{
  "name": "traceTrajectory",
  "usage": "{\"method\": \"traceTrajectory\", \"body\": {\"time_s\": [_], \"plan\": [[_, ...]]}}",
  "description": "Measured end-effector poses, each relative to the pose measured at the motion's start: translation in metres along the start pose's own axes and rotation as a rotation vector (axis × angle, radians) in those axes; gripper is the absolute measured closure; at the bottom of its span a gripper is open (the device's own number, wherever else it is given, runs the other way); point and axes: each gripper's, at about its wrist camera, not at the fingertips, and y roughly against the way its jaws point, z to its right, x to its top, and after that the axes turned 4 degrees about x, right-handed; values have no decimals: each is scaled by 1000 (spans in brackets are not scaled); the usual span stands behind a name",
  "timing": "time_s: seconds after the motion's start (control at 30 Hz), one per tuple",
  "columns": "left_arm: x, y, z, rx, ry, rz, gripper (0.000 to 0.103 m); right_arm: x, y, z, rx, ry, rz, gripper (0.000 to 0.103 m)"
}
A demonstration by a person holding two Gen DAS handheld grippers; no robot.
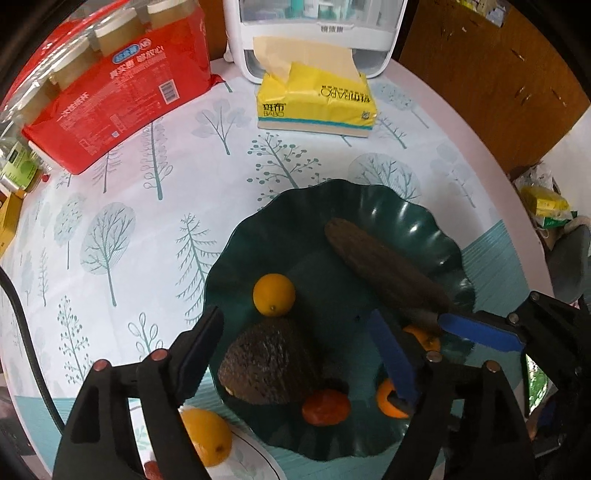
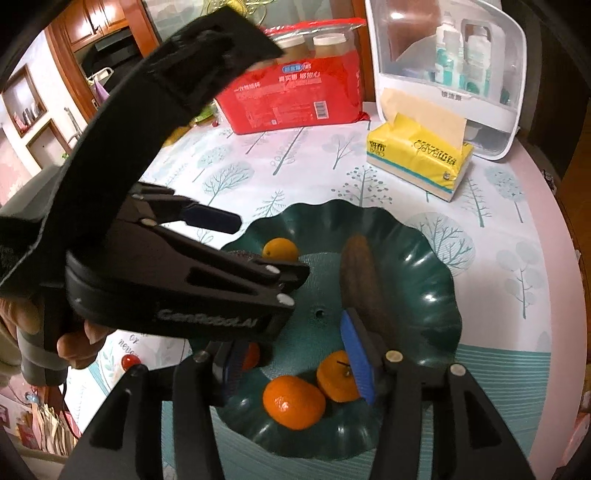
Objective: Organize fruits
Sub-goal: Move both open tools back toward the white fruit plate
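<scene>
A dark green scalloped plate [image 1: 424, 225] [image 2: 424, 280] holds a yellow citrus [image 1: 274, 294] [image 2: 279, 250], a rough brown fruit [image 1: 266, 365], a long brown fruit [image 1: 384, 273] [image 2: 364, 280], a red-orange fruit [image 1: 325, 408] and two tangerines [image 2: 293, 402] [image 2: 338, 376]. My left gripper [image 1: 293, 319] [image 2: 271, 245] hangs open just above the rough brown fruit, pads clear of it. My right gripper [image 2: 291, 328] is open over the tangerines; its right pad sits beside one, its left pad stands apart. One of its blue-padded fingers [image 1: 480, 332] shows at the right of the left wrist view.
Another yellow citrus [image 1: 208, 435] lies on the tree-print tablecloth just outside the plate's near rim, and a small red fruit [image 2: 129, 360] lies on the cloth. At the back stand a yellow tissue pack [image 1: 317, 103], a red drinks pack [image 1: 122, 99] and a white organiser box [image 1: 314, 33].
</scene>
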Motion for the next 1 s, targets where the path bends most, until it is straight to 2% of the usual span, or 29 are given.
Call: {"method": "traceTrajectory", "body": {"time_s": [0.33,0.63,0.8,1.0], "plan": [[-21,55,1,-24,33,82,22,-10,34,-4,-34,-41,41,53],[-60,114,-7,-51,39,177,21,-25,65,-17,-45,-106,69,53],[-85,147,-23,-55,54,221,20,-29,84,-37,-63,-114,97,53],[-115,180,-61,-53,100,268,19,-22,105,-70,-63,-112,148,53]]}}
